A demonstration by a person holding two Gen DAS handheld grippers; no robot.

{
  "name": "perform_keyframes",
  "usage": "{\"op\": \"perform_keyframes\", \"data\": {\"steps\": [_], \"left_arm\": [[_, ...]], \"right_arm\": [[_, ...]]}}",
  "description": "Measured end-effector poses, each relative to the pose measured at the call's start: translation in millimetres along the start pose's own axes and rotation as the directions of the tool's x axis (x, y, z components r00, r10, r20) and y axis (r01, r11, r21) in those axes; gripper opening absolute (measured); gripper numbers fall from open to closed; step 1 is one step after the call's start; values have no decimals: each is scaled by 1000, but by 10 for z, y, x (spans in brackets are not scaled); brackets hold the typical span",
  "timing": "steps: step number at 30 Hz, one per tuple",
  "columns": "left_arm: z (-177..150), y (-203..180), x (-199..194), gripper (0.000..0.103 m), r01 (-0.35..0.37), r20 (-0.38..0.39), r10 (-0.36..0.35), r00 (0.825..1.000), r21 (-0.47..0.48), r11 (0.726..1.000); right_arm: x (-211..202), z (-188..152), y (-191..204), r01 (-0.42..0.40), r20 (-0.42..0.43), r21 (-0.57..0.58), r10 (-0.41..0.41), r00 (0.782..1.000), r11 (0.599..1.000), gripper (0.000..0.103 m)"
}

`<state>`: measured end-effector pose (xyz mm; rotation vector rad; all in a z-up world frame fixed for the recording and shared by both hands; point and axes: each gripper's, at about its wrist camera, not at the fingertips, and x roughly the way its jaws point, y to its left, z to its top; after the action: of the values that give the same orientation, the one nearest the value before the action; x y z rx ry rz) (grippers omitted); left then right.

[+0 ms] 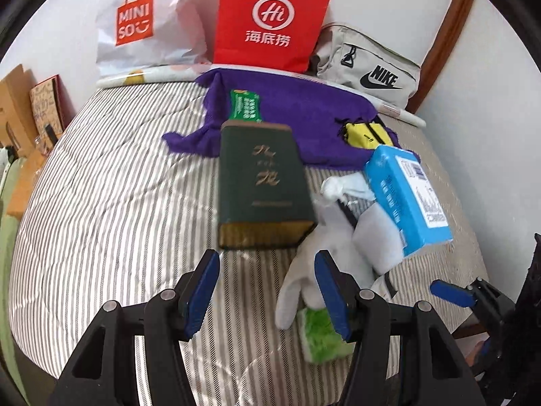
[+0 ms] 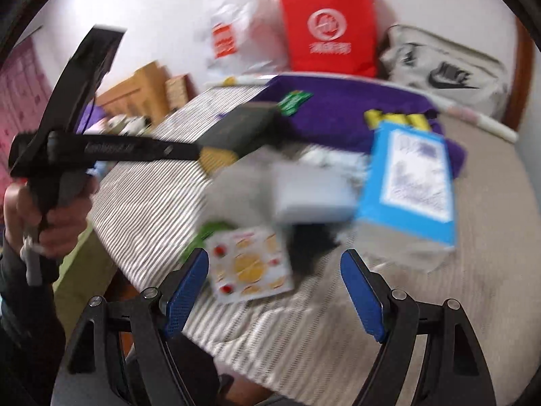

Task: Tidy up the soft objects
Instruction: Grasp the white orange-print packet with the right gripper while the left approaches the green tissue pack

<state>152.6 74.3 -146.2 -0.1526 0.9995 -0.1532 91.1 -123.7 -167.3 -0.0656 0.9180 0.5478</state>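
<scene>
Left wrist view is showing the left gripper hovering with its jaws partly apart and nothing between them, above a striped bed. Just ahead, a dark green box is lying beside a white plush toy and a blue tissue pack. Right gripper is standing wide and empty over a patterned packet.

Black grippers, blue pads; dark sleeve
</scene>
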Motion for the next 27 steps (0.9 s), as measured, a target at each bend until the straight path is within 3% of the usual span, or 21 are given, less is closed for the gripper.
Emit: {"op": "perform_keyframes", "data": {"steps": [9,17,20,27], "left_arm": [[-272,230,66,56,8,-26,-10,1000,-76,997],[-275,206,44,56,43,-19,-44,999,-54,998],[-296,178,93,56,46,-33,-47,998,-46,998],[-368,107,160,56,48,-65,-50,997,-41,998]], "right_arm": [[366,-45,35,-11,-66,8,11,998,1000,80],[568,-23,80,-30,-88,5,30,996,1000,79],[543,-38,135,-14,-71,-35,11,997,999,65],[427,-117,71,20,-54,-46,-22,998,999,55]]}}
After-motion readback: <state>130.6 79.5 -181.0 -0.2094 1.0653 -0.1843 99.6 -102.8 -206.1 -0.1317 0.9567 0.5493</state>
